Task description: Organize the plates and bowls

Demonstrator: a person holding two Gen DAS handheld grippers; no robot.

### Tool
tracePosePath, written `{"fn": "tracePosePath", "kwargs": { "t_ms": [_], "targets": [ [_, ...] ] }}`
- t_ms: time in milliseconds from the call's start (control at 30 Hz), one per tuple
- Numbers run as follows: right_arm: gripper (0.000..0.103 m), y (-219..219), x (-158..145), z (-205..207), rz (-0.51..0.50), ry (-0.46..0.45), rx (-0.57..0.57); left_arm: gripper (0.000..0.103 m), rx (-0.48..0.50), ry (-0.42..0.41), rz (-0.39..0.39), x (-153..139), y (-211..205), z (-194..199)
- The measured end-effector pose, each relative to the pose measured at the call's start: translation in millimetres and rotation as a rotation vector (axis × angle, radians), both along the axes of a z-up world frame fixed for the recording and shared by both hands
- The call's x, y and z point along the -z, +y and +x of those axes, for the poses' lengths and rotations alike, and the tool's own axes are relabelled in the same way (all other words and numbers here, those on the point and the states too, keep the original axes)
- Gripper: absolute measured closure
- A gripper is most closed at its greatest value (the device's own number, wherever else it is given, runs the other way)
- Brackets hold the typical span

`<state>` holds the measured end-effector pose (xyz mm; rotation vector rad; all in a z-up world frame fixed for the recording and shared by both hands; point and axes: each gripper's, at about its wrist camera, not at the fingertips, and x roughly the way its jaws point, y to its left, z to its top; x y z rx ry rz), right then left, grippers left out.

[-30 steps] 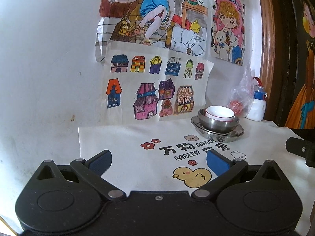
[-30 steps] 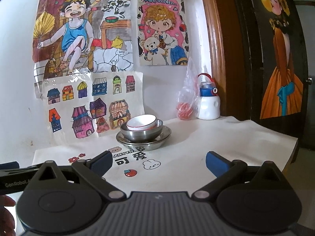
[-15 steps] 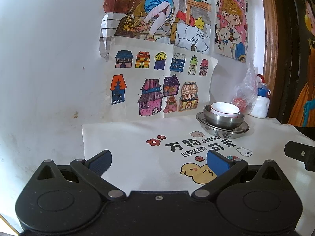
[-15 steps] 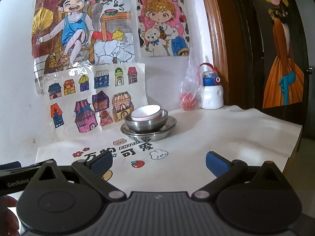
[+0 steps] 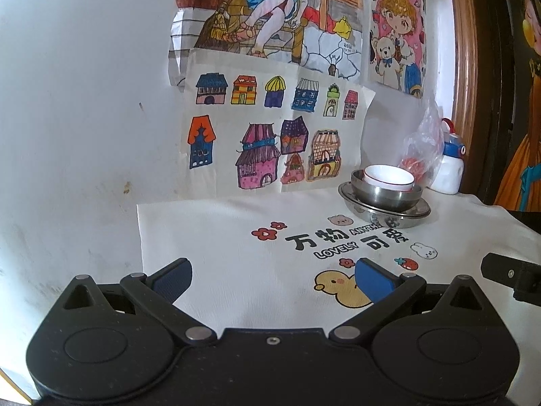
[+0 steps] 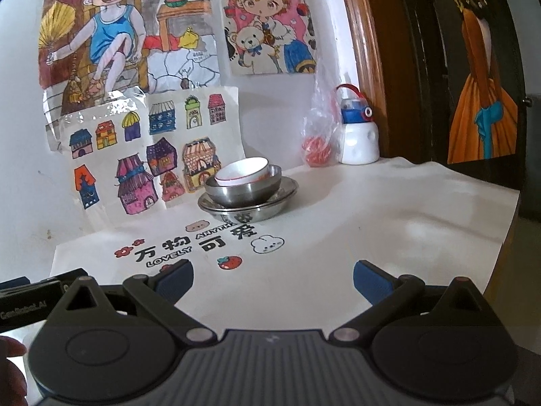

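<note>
While both tools hang above the white cloth [image 5: 209,237], the left gripper [image 5: 272,274] has its 2 blue pads wide apart and holds nothing. Further right, near the wall drawings [image 5: 270,135], sits the stack: a white bowl [image 5: 389,177] tilted inside a steel bowl [image 5: 385,196], which rests on a steel plate [image 5: 405,216]. Just beyond it stand a plastic bag [image 6: 316,135] and a white bottle [image 6: 358,135]. The right gripper [image 6: 272,275] is likewise spread and empty, well short of the stack.
</note>
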<state>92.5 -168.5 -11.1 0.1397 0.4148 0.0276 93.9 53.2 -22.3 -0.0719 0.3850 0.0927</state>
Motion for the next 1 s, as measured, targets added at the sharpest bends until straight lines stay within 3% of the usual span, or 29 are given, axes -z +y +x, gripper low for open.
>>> {"fn": "tracePosePath", "kwargs": {
  "t_ms": [1000],
  "targets": [
    [0.0,-1.3,2.5,0.4,0.008,0.014,0.0,0.001,0.01,-0.001,0.007,1.1,-1.5,-1.6]
  ]
}}
